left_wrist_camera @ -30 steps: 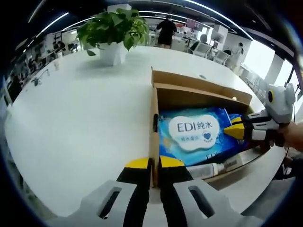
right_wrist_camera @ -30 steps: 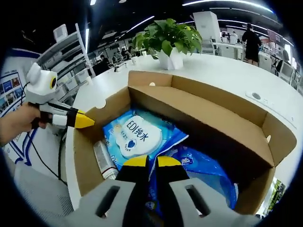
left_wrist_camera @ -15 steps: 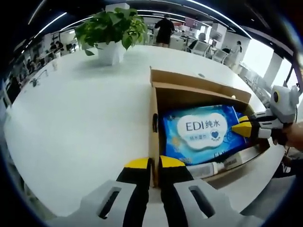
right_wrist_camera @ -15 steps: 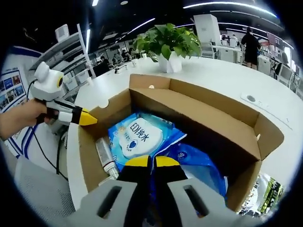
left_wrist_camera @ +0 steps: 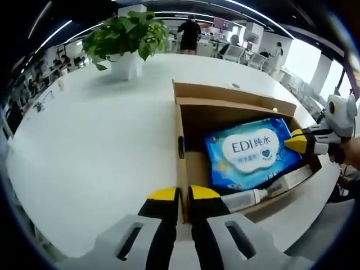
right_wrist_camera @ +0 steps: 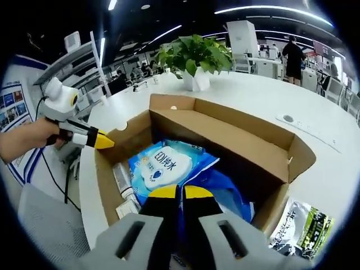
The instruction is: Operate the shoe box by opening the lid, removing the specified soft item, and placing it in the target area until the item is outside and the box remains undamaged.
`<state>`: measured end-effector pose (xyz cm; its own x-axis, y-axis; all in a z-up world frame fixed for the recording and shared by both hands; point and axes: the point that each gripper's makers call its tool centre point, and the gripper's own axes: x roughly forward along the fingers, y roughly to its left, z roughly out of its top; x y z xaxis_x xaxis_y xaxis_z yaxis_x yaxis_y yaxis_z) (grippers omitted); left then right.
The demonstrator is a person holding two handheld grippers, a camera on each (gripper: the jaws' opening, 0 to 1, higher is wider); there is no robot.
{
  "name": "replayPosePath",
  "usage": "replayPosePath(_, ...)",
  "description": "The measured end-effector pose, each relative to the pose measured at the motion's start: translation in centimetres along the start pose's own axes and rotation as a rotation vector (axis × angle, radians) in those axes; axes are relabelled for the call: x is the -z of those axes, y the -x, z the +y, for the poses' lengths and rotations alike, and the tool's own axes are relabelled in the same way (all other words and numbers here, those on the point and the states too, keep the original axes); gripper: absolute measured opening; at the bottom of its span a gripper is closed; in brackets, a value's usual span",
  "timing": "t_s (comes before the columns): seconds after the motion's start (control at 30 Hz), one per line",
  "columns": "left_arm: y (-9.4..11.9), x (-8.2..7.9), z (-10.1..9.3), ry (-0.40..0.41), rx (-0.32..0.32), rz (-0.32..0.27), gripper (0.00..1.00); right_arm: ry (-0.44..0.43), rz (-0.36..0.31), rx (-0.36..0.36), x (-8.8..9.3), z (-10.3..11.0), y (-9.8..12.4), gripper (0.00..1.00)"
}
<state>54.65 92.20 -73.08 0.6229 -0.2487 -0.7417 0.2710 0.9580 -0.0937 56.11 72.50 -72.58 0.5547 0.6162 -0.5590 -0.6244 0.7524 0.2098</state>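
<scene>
An open cardboard shoe box (left_wrist_camera: 236, 104) (right_wrist_camera: 225, 132) stands on a white table (left_wrist_camera: 84, 140). Inside lies a blue pack of wet wipes (left_wrist_camera: 253, 154) (right_wrist_camera: 163, 163) with a white "EDI" label, tilted up at one end. My right gripper (right_wrist_camera: 180, 192) is shut on that pack's blue edge; in the left gripper view the right gripper (left_wrist_camera: 297, 143) comes in at the pack's right end. My left gripper (left_wrist_camera: 183, 194) is shut on the box's near side wall, and the left gripper (right_wrist_camera: 104, 140) also appears at the box's left corner, held by a hand.
A white tube (left_wrist_camera: 253, 197) (right_wrist_camera: 121, 177) lies along the box's side beside the pack. A potted plant (left_wrist_camera: 126, 39) (right_wrist_camera: 194, 56) stands farther back on the table. A black and green packet (right_wrist_camera: 298, 228) lies on the table outside the box. People stand far behind.
The wipes pack has slid and risen toward the right gripper, baring box floor near the left gripper. The right gripper's camera has pulled back, bringing the black and green packet into view.
</scene>
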Motion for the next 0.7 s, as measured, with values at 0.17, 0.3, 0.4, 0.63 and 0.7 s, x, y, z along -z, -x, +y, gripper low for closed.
replayPosePath(0.17,0.6,-0.8,0.1,-0.021,-0.009,-0.021,0.08,-0.002,0.004,0.009,0.2,-0.4,0.4,0.0)
replayPosePath(0.3,1.0,-1.6,0.0,-0.053,-0.021,-0.04,0.12,0.0,0.007,0.017,0.4,-0.8,0.8,0.0)
replayPosePath(0.4,1.2,-2.1,-0.3,-0.07,-0.021,-0.051,0.14,-0.004,0.013,0.023,0.6,-1.1,1.1,0.0)
replayPosePath(0.63,0.9,-3.2,-1.3,-0.103,-0.017,-0.066,0.18,0.0,0.015,0.028,0.7,-1.3,1.4,0.0)
replayPosePath(0.7,0.7,-3.3,-1.6,-0.115,-0.012,-0.066,0.21,0.005,0.017,0.03,0.7,-1.3,1.5,0.0)
